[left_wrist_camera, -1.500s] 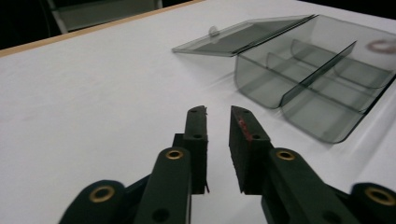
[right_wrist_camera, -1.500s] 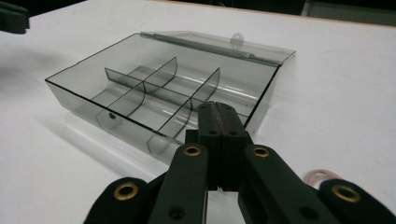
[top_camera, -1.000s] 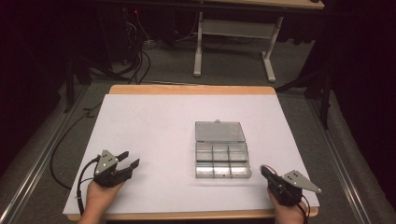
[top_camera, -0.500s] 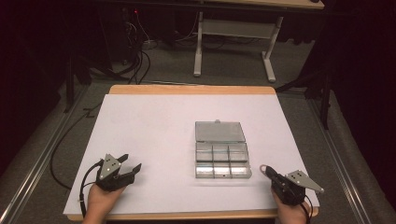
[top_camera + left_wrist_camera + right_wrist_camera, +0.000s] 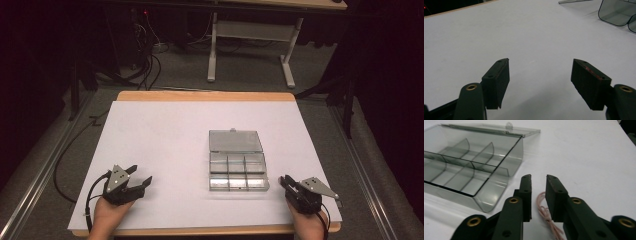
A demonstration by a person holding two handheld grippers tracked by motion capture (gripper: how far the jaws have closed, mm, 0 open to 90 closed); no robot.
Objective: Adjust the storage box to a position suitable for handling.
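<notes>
Your left gripper (image 5: 136, 181) rested on the white table (image 5: 165, 135) with its jaws spread wide, holding nothing. Your right gripper (image 5: 538, 185) had its jaws nearly closed over a thin pink string (image 5: 543, 213), not gripping it, just beside the open clear box (image 5: 236, 165).

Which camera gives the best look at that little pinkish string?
The right gripper view: the pinkish string lies on the table between the right gripper's slightly parted jaws. In the high view it is too small to make out.
</notes>
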